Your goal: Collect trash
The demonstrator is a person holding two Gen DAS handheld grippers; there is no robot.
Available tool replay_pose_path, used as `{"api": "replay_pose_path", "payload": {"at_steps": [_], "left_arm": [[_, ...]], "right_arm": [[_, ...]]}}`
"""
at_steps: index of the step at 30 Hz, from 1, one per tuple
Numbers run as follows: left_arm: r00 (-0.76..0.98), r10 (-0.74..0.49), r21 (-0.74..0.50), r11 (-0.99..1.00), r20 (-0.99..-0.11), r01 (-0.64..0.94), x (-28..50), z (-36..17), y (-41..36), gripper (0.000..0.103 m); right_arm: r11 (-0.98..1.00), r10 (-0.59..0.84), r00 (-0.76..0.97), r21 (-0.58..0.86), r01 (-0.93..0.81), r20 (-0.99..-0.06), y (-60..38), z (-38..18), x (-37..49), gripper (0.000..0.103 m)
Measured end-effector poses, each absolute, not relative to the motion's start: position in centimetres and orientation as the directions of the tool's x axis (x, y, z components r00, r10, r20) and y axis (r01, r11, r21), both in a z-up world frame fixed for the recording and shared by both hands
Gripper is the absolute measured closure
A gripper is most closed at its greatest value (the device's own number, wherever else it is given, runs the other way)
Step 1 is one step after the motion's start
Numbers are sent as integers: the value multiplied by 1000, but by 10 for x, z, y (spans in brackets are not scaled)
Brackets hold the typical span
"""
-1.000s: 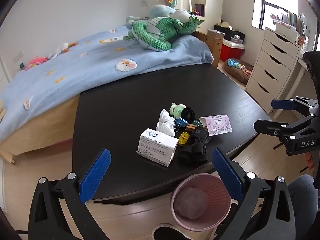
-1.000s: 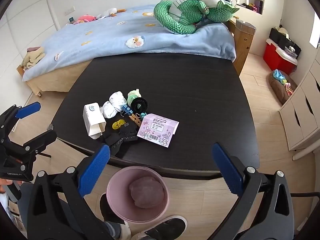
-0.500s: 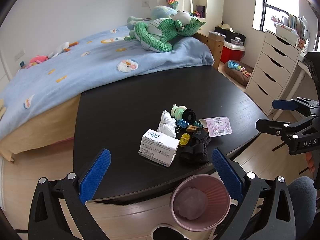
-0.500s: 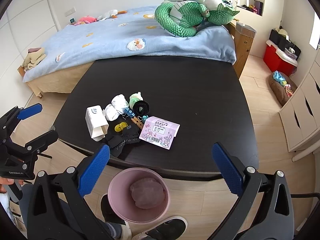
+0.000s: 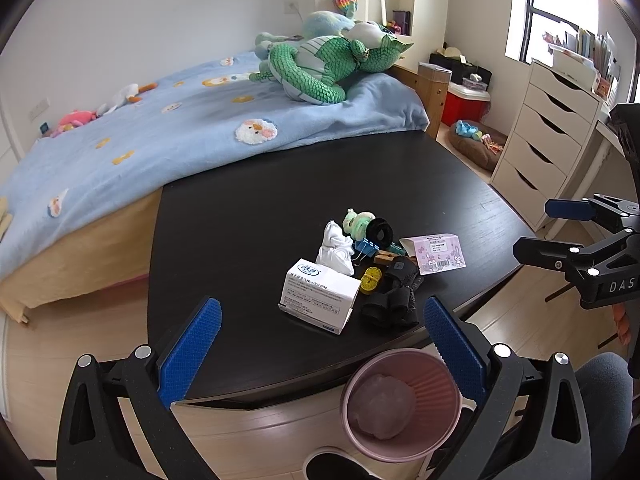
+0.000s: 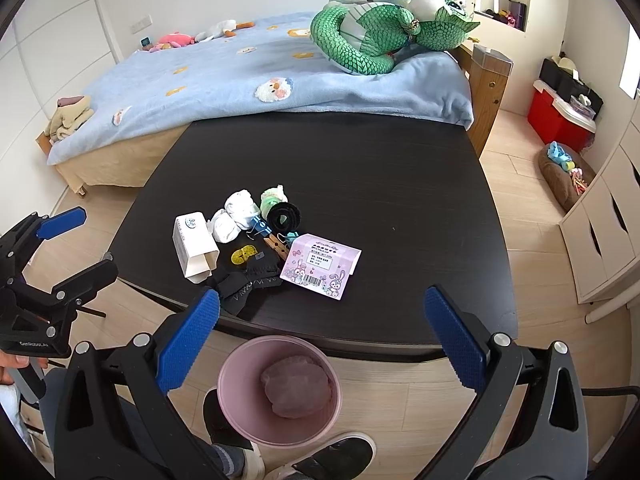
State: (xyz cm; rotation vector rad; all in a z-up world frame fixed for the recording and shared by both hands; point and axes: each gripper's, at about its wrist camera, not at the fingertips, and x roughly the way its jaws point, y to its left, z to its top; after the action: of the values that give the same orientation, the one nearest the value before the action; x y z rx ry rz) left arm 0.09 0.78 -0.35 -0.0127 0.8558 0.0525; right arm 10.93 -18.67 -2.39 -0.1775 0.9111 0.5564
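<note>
Both claws hang back from the near edge of the black worktop, the left claw and the right claw each spread wide and holding nothing. The trash sits in one tight cluster near the worktop's front edge, just behind the pink bin that stands on the floor below that edge, a crumpled wad already lying in it. The main risk, as I judge it, is the crowding: the white carton touches the black fabric piece, and the crumpled white tissue, blue binder clip, yellow disc and black tape roll lie packed just behind it, so a wide claw closing on one piece could drag or knock a neighbour off the edge and past the bin. The flat pink card packet offers little height to pinch and may slide instead of lifting. Seen from the right wrist, the carton lies on its side with its long axis running from the bin's side toward the bed, open flap end facing the bin; the packet's long axis runs crosswise to that.
</note>
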Motion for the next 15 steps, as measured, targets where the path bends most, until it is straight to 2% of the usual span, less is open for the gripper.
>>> {"api": "replay_pose_path", "payload": {"at_steps": [15], "left_arm": [[652,40,8,999,-757,-51,0,-5,10,6]], "right_arm": [[845,380,482,85,-527,-790,-186,-24,108,3]]}}
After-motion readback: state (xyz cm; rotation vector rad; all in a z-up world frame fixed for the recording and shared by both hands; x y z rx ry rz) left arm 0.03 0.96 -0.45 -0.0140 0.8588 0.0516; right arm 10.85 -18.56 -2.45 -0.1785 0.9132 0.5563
